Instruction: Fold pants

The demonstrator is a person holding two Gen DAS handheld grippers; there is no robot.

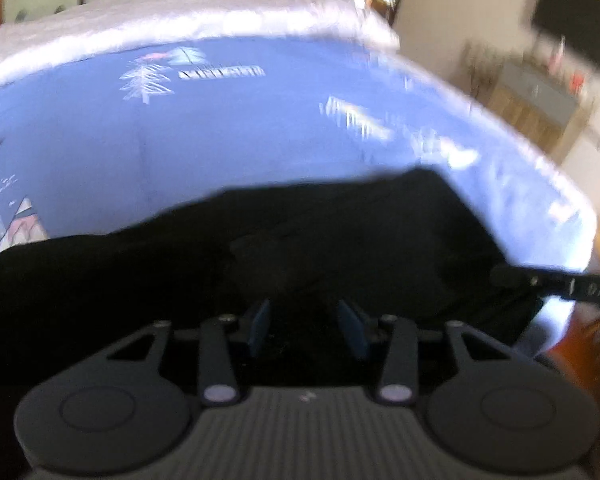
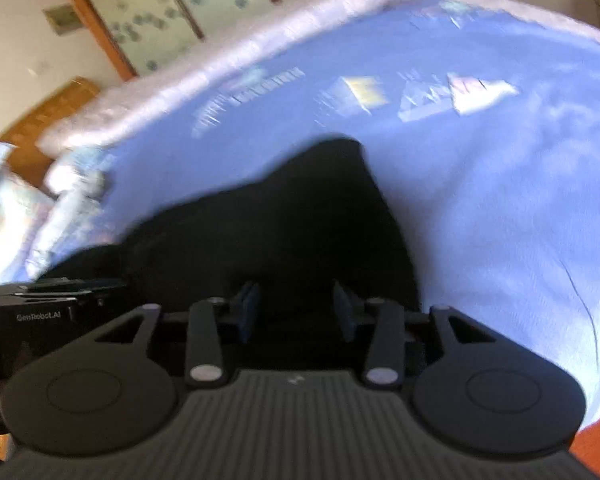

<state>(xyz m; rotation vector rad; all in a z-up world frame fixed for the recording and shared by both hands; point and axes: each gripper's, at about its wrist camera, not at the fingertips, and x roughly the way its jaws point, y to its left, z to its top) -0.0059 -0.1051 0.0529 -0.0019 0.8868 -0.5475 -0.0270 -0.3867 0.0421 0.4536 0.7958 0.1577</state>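
Black pants (image 1: 300, 232) lie bunched on a blue bed sheet (image 1: 240, 132), and also show in the right wrist view (image 2: 284, 216). My left gripper (image 1: 306, 324) sits low over the near edge of the pants, its blue pads (image 1: 260, 324) apart with dark cloth between and below them; whether they pinch the cloth is hidden. My right gripper (image 2: 294, 312) is likewise over the pants, pads (image 2: 246, 314) apart. The right gripper's body (image 1: 556, 282) shows at the right in the left view; the left gripper's body (image 2: 40, 312) shows at the left in the right view. Both views are motion-blurred.
The sheet (image 2: 500, 208) has printed tree and house patterns. A white quilt (image 1: 160, 28) lies along the bed's far edge. Pillows (image 2: 16, 208) sit at the left. A wooden cabinet (image 1: 540, 108) and dark screen (image 1: 572, 28) stand beyond the bed's right edge.
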